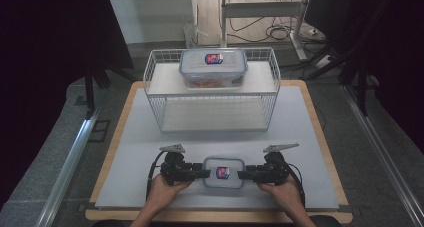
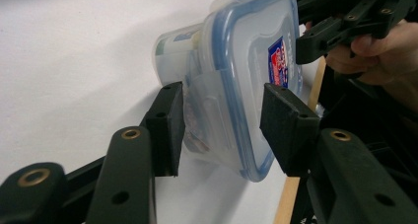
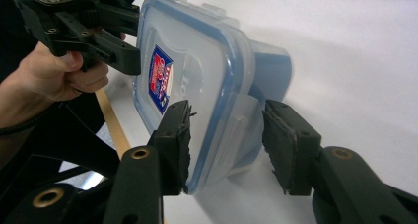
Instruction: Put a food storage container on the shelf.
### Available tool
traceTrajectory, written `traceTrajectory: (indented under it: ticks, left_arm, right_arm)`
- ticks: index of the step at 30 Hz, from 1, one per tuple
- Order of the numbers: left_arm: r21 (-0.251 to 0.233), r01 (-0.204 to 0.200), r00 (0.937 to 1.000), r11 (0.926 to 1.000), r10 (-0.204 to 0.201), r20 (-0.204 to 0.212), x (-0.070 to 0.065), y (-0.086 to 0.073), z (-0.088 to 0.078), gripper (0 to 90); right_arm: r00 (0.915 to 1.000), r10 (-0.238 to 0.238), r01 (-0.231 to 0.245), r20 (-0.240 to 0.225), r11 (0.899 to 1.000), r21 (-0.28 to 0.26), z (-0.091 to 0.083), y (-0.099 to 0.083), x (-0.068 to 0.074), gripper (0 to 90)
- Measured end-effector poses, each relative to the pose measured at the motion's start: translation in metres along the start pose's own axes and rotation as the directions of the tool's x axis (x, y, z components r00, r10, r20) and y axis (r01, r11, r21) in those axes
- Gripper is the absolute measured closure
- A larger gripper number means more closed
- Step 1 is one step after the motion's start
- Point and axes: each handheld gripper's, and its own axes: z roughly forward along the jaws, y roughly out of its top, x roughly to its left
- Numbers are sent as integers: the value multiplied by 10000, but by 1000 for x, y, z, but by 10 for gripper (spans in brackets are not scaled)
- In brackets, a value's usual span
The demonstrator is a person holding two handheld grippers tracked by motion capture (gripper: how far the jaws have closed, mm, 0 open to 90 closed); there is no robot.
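Label print on small box [image 1: 223, 172] too small for you to read; your forearms cut off at bottom edge; contents blurred behind lid.

A white-topped table [image 1: 310, 137] carries a wire rack [image 1: 160, 109] and a small lidded container [image 1: 223, 172].

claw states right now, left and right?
Left claw: astride one end of the small container, grip unclear.
Right claw: astride the other end, grip unclear.

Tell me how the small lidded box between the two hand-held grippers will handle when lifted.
The box looks like rigid plastic, so it should probably keep its shape under the pads. Its smooth, glossy walls may slip. It looks small and only partly filled, so it is likely light. Its flat, low shape should resist tipping or rolling.
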Motion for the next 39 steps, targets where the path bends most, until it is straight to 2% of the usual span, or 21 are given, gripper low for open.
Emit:
traceTrajectory:
  ticks: [3,4,5,7,8,13,14,16,18,21,22,24,26,27,29,30,32,35,36,39]
  left_arm:
    - [-43,88,9999,10000,-87,110,1,-1,-1,549]
    - [-57,414,9988,9991,-412,254,6,-3,-2,548]
    - [-57,414,9988,9991,-412,254,6,-3,-2,555]
    - [-229,743,9957,9970,-729,574,10,-6,-3,561]
    - [-179,711,9962,9973,-700,527,10,-5,-3,561]
    - [-185,573,9971,9982,-563,506,9,-5,-3,561]
    - [-175,516,9976,9985,-508,474,8,-5,-3,561]
    - [-177,509,9976,9985,-500,489,9,-5,-3,561]
    - [-212,526,9972,9984,-514,539,10,-6,-3,561]
    - [-198,598,9962,9980,-584,643,12,-6,-3,561]
    - [-195,579,9962,9981,-565,669,12,-6,-3,561]
    - [-187,555,9964,9983,-541,659,12,-6,-3,561]
    - [-156,359,9975,9992,-349,621,10,-5,-3,564]
    - [-127,316,9978,9994,-308,587,9,-5,-3,565]
    - [-140,470,9968,9988,-460,651,11,-6,-3,564]
    - [-152,535,9960,9985,-523,718,12,-6,-3,566]
    - [-134,509,9963,9986,-498,696,11,-6,-2,566]
    - [-176,681,9953,9975,-667,696,12,-6,-2,565]
    - [-232,845,9941,9962,-826,710,12,-6,-2,566]
    - [-286,849,9948,9960,-831,592,11,-4,-3,569]
  right_arm:
    - [9997,162,-162,-154,9999,-35,-1,-2,-2,563]
    - [9999,133,-134,-63,9998,-153,-2,-2,-2,652]
    - [9999,96,-95,34,9996,-284,-4,-2,-3,667]
    - [9997,200,-202,-103,9995,-256,-4,-3,-4,668]
    - [9982,505,-514,-338,9984,-254,-2,-4,-7,647]
    - [9979,482,-494,-438,9984,-268,-1,-3,-9,613]
    - [9974,467,-481,-544,9985,-247,2,-1,-11,559]
    - [9966,529,-544,-629,9983,-216,3,-1,-13,562]
    - [9930,708,-746,-951,9965,-372,3,-1,-18,576]
    - [9909,799,-848,-1086,9955,-412,3,-2,-21,578]
    - [9875,875,-934,-1312,9948,-394,3,-2,-25,582]
    - [9852,946,-1009,-1428,9942,-379,3,-2,-27,583]
    - [9834,1028,-1073,-1493,9940,-227,5,0,-29,509]
    - [9789,1094,-1113,-1724,9938,-13,8,0,-30,496]
    - [9782,1202,-1214,-1696,9926,32,11,0,-29,506]
    - [9829,1002,-1018,-1543,9948,-21,6,2,-26,558]
    - [9836,986,-997,-1510,9950,-2,6,1,-25,559]
    - [9810,1260,-1286,-1475,9917,-81,5,0,-24,564]
    - [9819,1245,-1272,-1428,9918,-104,5,0,-23,566]
    - [9843,1178,-1218,-1317,9923,-221,4,-1,-19,574]
